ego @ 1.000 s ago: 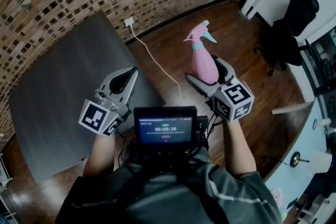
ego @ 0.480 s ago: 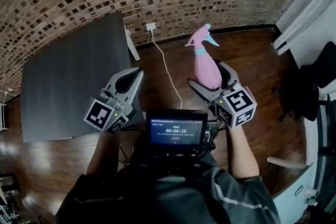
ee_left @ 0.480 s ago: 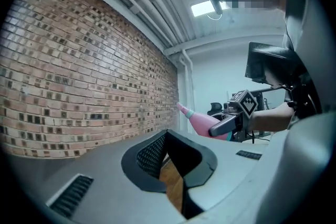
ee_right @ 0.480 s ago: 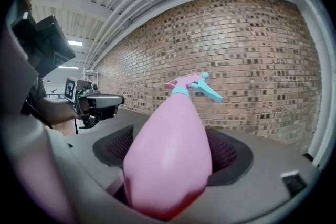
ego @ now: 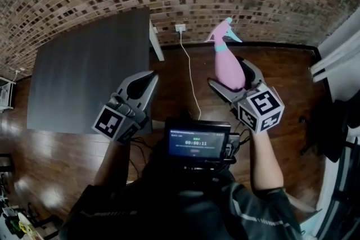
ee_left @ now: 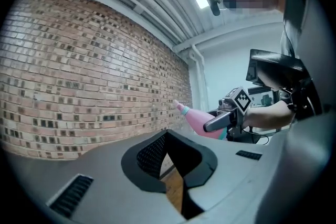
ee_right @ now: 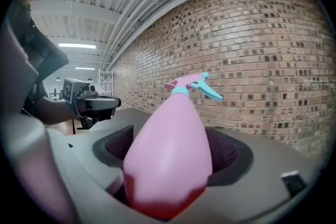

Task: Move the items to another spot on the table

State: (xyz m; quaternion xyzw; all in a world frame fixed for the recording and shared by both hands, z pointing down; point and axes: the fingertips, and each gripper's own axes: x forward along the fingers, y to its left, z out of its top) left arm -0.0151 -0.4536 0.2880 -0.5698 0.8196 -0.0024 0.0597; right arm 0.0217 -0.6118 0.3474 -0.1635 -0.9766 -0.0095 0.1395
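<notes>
Head view: right gripper (ego: 229, 75) clamps the pink spray bottle (ego: 229, 62) upright over the wood floor (ego: 281, 70), well right of the grey table (ego: 84, 81), with the left gripper (ego: 147, 81) closed and empty between them.

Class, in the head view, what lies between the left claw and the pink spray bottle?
In the head view, only wooden floor and a white cable lie between the left claw and the pink spray bottle.
</notes>
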